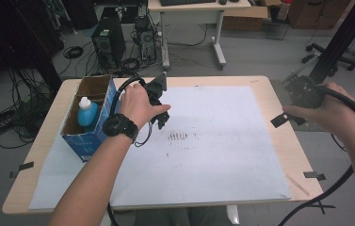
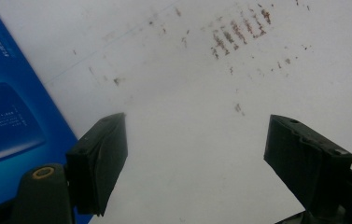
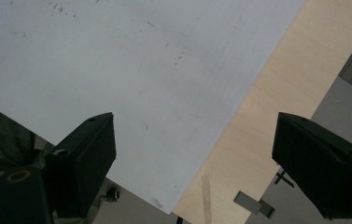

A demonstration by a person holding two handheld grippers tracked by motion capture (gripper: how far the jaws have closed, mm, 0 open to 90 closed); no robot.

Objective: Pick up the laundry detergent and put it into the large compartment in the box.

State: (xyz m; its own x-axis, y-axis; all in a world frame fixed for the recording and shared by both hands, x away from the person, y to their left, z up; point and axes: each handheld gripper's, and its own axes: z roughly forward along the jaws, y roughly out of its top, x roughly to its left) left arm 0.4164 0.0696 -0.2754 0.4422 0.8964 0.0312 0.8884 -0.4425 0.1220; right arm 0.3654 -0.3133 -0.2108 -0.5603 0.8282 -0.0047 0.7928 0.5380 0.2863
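My left gripper point(image 1: 160, 121) hangs over the white sheet point(image 1: 222, 141), just right of a blue cardboard box point(image 1: 88, 141). In the left gripper view the left gripper point(image 2: 197, 123) stands open with nothing between its jaws, above bare sheet, with brown smudges point(image 2: 239, 32) farther ahead. The box's blue side point(image 2: 10, 116) is at that view's left. At the table's right edge my right gripper point(image 1: 297, 113) is held in the right hand. The right gripper point(image 3: 195, 119) is open and empty over the sheet's corner point(image 3: 164, 205) and the wooden tabletop point(image 3: 267, 107).
A blue bottle with a white cap point(image 1: 87, 112) stands inside the open box. Black tape pieces point(image 1: 314, 175) hold the sheet's edges. Behind the table the floor holds computer towers point(image 1: 109, 42), cables and a desk point(image 1: 194, 28). A black post point(image 1: 340, 42) rises at the far right.
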